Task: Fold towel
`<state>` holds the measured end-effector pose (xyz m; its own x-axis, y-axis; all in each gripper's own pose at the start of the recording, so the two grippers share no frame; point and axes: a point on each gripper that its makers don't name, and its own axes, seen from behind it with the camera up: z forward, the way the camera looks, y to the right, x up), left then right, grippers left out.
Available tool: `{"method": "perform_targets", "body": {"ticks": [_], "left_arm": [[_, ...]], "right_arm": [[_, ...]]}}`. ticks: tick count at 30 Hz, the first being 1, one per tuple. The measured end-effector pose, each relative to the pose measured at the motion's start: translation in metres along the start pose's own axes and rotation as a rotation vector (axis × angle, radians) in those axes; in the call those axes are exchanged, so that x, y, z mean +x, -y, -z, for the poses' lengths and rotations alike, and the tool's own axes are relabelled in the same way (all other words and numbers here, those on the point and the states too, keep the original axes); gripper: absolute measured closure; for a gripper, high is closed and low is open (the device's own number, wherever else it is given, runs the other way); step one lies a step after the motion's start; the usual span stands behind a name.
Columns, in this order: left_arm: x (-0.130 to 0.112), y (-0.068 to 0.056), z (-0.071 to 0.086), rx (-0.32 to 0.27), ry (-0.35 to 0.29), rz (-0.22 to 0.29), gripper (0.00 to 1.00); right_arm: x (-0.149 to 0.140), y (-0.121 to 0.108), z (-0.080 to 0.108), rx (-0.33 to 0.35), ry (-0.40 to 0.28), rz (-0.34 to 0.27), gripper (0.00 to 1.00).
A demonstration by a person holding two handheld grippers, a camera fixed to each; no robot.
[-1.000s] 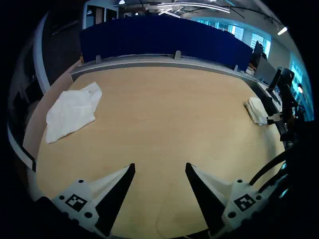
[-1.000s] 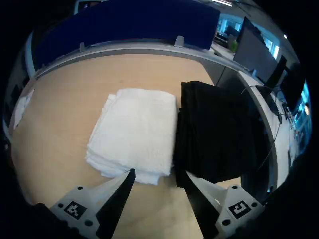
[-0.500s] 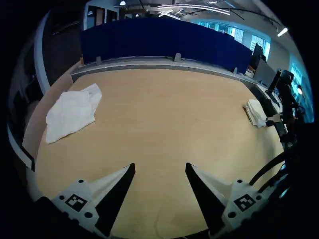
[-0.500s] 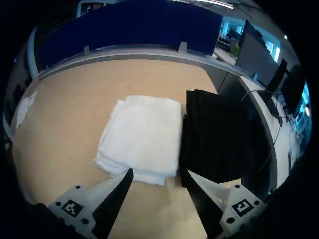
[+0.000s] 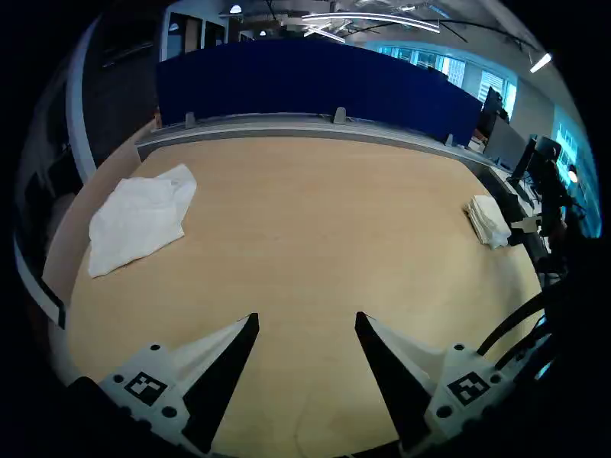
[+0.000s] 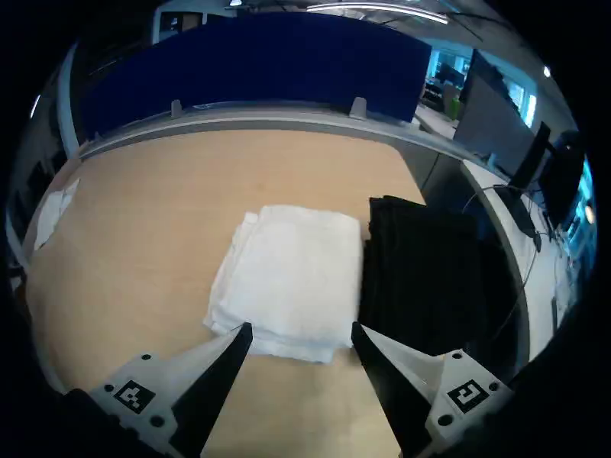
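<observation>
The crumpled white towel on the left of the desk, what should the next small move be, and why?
Probably swing the open left gripper toward the crumpled towel: it lies loose and unfolded, while the folded white stack in front of the open right gripper looks finished.

The pale wood bench (image 5: pixel 321 229) carries a rumpled white towel (image 5: pixel 137 217) at ten o'clock in the left gripper view. In the right gripper view, a folded white stack (image 6: pixel 294 286) lies near the centre, with a folded black stack (image 6: pixel 424 278) just beside it at three o'clock.
</observation>
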<state>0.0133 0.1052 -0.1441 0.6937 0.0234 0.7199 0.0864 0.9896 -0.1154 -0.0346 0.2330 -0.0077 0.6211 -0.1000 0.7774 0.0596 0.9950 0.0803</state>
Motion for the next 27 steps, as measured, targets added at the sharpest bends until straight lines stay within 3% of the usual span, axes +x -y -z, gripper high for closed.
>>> {"method": "perform_targets", "body": {"ticks": [9, 15, 21, 27], "left_arm": [[0.001, 0.004, 0.002, 0.000, -0.013, 0.014, 0.06], [0.002, 0.005, 0.005, 0.005, -0.016, 0.011, 0.06], [-0.002, 0.011, 0.006, 0.024, 0.000, 0.006, 0.06], [-0.004, 0.017, 0.005, 0.037, 0.006, 0.012, 0.06]], "right_arm": [[0.024, 0.022, 0.006, 0.023, -0.051, 0.011, 0.00], [0.029, 0.027, -0.012, 0.030, -0.047, 0.018, 0.00], [0.007, 0.029, -0.040, 0.033, 0.012, 0.015, 0.00], [-0.017, 0.029, -0.054, 0.030, 0.065, 0.029, 0.00]]}}
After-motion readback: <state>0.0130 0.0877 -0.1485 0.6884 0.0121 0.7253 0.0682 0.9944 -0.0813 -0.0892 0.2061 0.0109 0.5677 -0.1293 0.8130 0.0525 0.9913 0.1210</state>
